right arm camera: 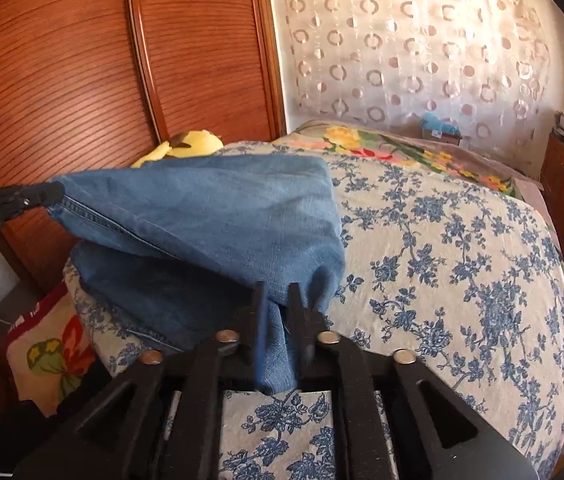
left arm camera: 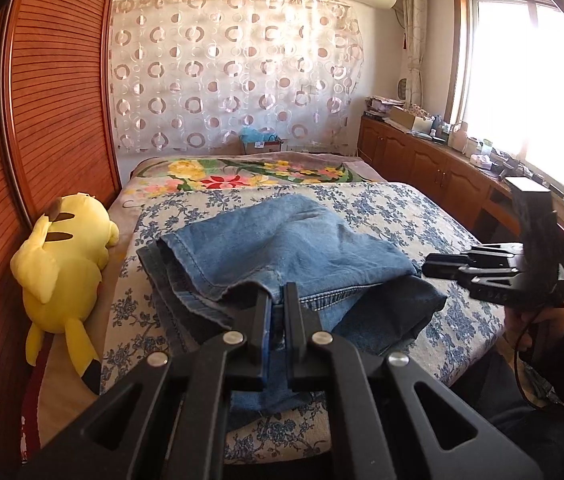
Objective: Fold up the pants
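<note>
Black left gripper [left arm camera: 278, 300] pinches the near hem of the blue denim pants [left arm camera: 282, 240], and the black right gripper [right arm camera: 278, 304] pinches the other near corner. Both ends hang lifted while the rest lies ahead, across the flowery blue-and-white bedspread [right arm camera: 462, 260].

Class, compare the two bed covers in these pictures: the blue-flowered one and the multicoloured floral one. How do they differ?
The blue-flowered cover is cream with only blue sprigs; the multicoloured blanket has yellow, red and green blooms. The first lies nearer and carries the jeans; the second lies beyond, towards the wall. Both are floral.
</note>
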Demonstrator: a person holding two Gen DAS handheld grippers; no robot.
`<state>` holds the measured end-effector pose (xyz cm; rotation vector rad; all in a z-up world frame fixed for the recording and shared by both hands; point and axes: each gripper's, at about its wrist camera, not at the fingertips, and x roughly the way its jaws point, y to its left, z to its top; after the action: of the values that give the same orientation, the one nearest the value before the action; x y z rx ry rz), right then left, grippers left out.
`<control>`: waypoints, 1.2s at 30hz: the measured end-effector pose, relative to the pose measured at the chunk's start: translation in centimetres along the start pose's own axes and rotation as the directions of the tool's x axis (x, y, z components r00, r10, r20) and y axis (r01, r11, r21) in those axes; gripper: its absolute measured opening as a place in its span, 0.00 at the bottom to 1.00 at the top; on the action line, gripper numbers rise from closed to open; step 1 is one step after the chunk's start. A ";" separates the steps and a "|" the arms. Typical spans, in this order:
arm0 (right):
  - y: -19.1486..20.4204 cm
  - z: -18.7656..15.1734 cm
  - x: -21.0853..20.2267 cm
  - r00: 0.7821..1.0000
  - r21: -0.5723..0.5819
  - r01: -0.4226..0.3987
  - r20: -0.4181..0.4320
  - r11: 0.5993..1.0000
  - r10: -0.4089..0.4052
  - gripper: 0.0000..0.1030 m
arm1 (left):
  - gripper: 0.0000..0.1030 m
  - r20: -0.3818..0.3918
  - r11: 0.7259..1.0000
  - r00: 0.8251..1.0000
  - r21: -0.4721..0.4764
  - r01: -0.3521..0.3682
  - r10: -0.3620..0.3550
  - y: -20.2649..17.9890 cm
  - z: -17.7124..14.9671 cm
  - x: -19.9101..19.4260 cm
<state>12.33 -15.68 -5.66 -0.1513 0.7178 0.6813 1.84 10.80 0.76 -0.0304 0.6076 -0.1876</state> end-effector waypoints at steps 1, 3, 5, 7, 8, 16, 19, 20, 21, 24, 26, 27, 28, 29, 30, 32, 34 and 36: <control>0.1 -0.1 0.6 1.000 -0.006 -0.002 -0.012 1.000 0.002 0.22 | 0.01 0.000 1.000 1.000 0.001 0.001 -0.001 -0.1 0.0 -0.1; 0.3 -0.3 1.4 1.000 -0.022 0.011 -0.026 1.000 -0.012 0.24 | 0.01 -0.001 1.000 1.000 0.002 0.002 -0.002 -0.1 0.1 -0.1; 0.5 -0.4 2.2 0.999 -0.042 0.033 -0.030 0.999 -0.034 0.31 | 0.01 -0.004 1.000 1.000 0.002 0.006 -0.006 -0.1 0.1 -0.1; 0.3 -0.3 2.8 0.998 -0.043 0.050 -0.035 0.998 -0.052 0.33 | 0.01 -0.010 1.000 1.000 0.005 0.005 -0.005 -0.2 0.1 0.0; 0.3 -0.1 3.0 0.998 -0.041 0.052 -0.035 0.998 -0.053 0.33 | 0.01 -0.013 1.000 1.000 0.004 0.005 -0.005 -0.2 0.1 0.1; 0.1 0.6 1.7 1.000 -0.005 0.001 0.002 1.000 -0.001 0.04 | 0.01 -0.033 1.000 0.999 -0.014 -0.006 0.005 0.1 -0.6 0.7; 0.4 0.5 0.2 1.000 -0.003 -0.021 0.022 1.000 0.021 0.03 | 0.01 -0.024 1.000 1.000 -0.016 -0.006 0.006 0.3 -0.7 0.2; 0.6 0.3 -0.1 0.999 -0.006 -0.029 0.020 1.000 0.030 0.02 | 0.01 -0.021 1.000 1.000 -0.018 -0.006 0.005 0.4 -0.7 0.0; 0.7 0.0 -0.3 0.999 -0.008 -0.033 0.018 0.999 0.033 0.02 | 0.01 -0.022 1.000 1.000 -0.021 -0.002 0.002 0.4 -0.9 -0.1; 1.1 -1.4 0.0 1.000 -0.012 -0.022 -0.014 1.000 0.021 0.02 | 0.01 -0.043 1.000 0.999 -0.027 0.004 -0.005 0.5 -1.7 0.2; 1.1 -1.9 -0.2 1.000 -0.006 -0.018 -0.022 1.000 0.017 0.02 | 0.02 -0.068 0.999 0.998 -0.034 0.013 -0.015 0.5 -2.7 0.7; 1.0 -2.1 -0.4 1.000 0.001 -0.015 -0.021 1.000 0.015 0.02 | 0.02 -0.078 0.999 0.997 -0.039 0.021 -0.024 0.5 -3.1 0.9; 0.9 -2.2 -0.8 1.000 0.008 -0.015 -0.018 1.000 0.015 0.02 | 0.02 -0.089 0.999 0.996 -0.043 0.029 -0.032 0.5 -3.6 1.0; 0.9 -2.2 -1.2 1.000 0.014 -0.019 -0.015 1.000 0.019 0.01 | 0.02 -0.094 0.999 0.995 -0.043 0.032 -0.036 0.4 -3.9 1.1; 0.8 -2.3 -1.6 0.999 0.020 -0.029 -0.014 0.999 0.029 0.01 | 0.02 -0.098 0.999 0.995 -0.040 0.033 -0.037 0.2 -4.1 1.0; 0.9 -2.4 -2.1 0.999 0.022 -0.043 -0.019 0.999 0.044 0.01 | 0.02 -0.098 0.999 0.994 -0.038 0.033 -0.036 0.0 -4.4 0.9; 1.3 -2.7 -1.9 0.999 0.014 -0.040 -0.033 0.999 0.040 0.02 | 0.02 -0.102 0.999 0.994 -0.041 0.030 -0.034 0.2 -4.7 0.9; 1.4 -3.0 -1.7 0.998 0.013 -0.039 -0.041 0.999 0.039 0.02 | 0.02 -0.110 0.999 0.993 -0.048 0.024 -0.029 0.6 -4.9 1.1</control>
<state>8.86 -16.48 -6.67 -0.1412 0.7657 0.7127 0.00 11.34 -3.91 -0.0737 0.7226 -0.2018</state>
